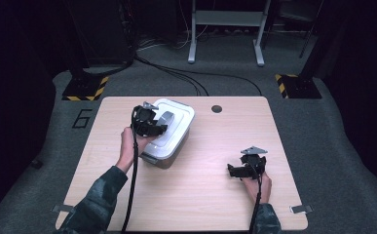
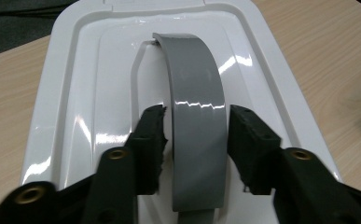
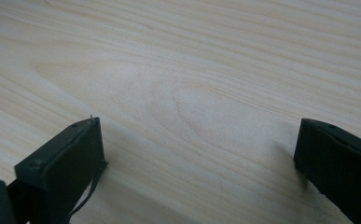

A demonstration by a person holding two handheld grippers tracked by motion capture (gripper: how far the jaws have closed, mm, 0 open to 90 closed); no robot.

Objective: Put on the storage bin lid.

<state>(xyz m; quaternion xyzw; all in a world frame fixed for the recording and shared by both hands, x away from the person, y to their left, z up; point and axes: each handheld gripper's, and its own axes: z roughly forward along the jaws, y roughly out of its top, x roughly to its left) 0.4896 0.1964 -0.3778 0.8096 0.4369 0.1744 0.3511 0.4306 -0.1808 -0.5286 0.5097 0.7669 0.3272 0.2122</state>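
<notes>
**Left gripper straddles the grey handle of the white box**

On the pale wooden table (image 1: 196, 195) stands a white lidded box (image 1: 179, 127), left of the middle and towards the far edge. Its glossy white lid (image 2: 89, 93) carries a grey arched handle (image 2: 197, 116) running along its length. The left gripper (image 1: 149, 124) sits over the near end of that lid, held by the person's left hand (image 1: 130, 144), with its cable trailing back along the camouflage sleeve (image 1: 98, 200).

Seen from the left gripper view, the 2 black jaws stand one on either side of the handle, partly parted. A thin gap shows between each pad and the grey strap, so the pads are not pressing on it; the handle lies between them without being clamped.

The right gripper (image 1: 247, 168) rests well apart from the box, near the right front part of the table, in the person's right hand (image 1: 259, 187). In the right gripper view its 2 jaws are spread wide over bare wood grain, with nothing between them.
</notes>
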